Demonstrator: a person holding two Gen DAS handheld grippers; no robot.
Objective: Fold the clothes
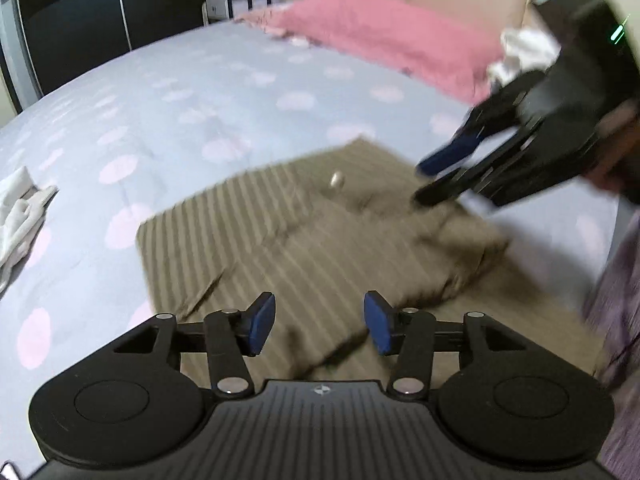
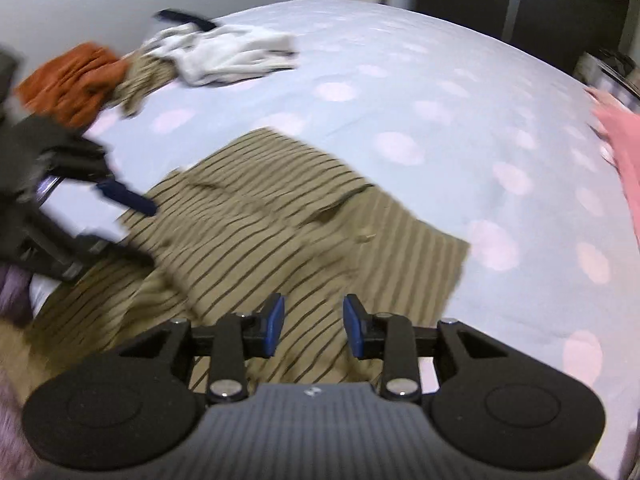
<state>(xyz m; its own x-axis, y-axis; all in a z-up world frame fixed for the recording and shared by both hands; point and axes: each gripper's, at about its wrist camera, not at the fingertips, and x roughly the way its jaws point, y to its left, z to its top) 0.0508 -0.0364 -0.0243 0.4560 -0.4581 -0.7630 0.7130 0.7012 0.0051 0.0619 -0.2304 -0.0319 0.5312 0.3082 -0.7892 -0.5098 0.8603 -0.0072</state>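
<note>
Left wrist view: olive-tan striped garment (image 1: 304, 236), a soft woven cloth folded to a rough rectangle, lies on the bed sheet (image 1: 168, 92), pale blue with pink dots. Left gripper (image 1: 319, 322) hovers above its near edge, blue-padded fingers spread, holding nothing. Right gripper (image 1: 434, 184), blurred, hangs over the far right corner, fingers parted and empty. Pink pillow (image 1: 384, 36) lies beyond. Right wrist view: crumpled white clothes (image 2: 228, 54) and an orange garment (image 2: 72, 80) heaped at the far left
</note>
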